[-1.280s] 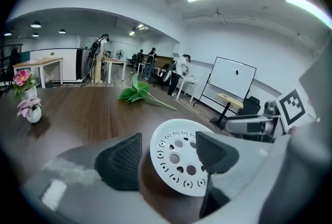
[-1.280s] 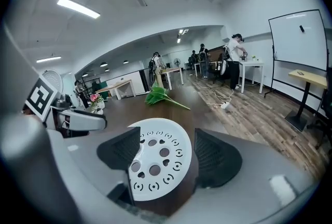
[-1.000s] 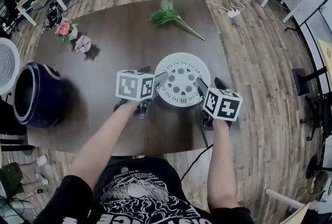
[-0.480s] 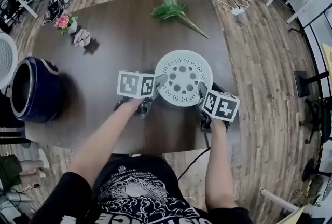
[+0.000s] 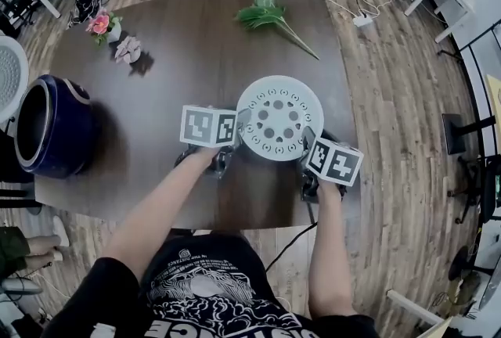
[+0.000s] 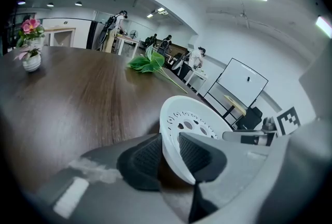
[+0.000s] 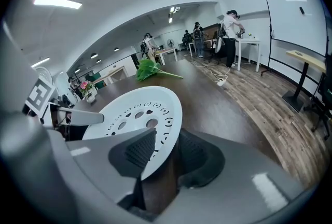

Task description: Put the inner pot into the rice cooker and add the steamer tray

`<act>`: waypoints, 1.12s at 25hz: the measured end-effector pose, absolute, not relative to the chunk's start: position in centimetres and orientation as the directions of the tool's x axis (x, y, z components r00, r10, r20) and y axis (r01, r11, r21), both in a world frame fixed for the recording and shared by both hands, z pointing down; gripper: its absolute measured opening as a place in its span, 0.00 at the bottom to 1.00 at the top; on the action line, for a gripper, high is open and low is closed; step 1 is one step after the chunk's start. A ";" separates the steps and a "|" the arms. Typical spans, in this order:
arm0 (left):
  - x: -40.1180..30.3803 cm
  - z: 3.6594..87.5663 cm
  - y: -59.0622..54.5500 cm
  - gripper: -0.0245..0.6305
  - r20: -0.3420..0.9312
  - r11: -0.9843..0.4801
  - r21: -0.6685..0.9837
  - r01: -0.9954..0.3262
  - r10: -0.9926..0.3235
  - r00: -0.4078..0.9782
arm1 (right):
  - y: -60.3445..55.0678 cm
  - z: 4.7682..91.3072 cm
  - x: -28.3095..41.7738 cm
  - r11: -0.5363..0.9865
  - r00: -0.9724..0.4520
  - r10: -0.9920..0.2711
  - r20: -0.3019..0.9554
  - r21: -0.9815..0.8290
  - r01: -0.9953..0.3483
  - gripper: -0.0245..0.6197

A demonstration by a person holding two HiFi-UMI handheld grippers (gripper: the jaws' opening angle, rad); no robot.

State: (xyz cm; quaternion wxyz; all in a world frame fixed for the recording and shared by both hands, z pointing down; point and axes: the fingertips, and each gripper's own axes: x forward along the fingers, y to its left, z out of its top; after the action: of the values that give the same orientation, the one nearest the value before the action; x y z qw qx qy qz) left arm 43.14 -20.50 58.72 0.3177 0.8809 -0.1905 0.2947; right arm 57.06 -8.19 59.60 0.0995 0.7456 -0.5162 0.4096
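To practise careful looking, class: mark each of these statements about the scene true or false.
1. The steamer tray lies on the table, outside the rice cooker. True.
2. Only one gripper is at the tray. False: the left gripper and the right gripper each have its rim between their closing jaws.
3. The cooker's lid is shut. False: it stands open.
4. The green leaves lie on the table beyond the tray. True.
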 end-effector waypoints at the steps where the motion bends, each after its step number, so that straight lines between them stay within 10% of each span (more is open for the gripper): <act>1: 43.1 58.6 -20.5 0.21 0.637 -0.724 0.449 -0.524 -0.152 0.756 | -8.2 59.5 57.0 -0.445 0.131 -0.689 0.713 -0.274 -0.853 0.25; 28: 32.3 45.4 -27.9 0.19 0.432 -0.643 0.444 -0.624 -0.457 0.778 | -19.1 46.4 48.7 -0.171 0.011 -0.837 0.547 -0.243 -0.955 0.23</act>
State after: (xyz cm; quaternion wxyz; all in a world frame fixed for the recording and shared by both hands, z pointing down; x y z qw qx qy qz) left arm 32.29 -27.88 45.44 0.2959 0.8952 -0.3018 0.1415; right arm 48.73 -19.09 46.39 0.0981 0.7042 -0.6361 0.2998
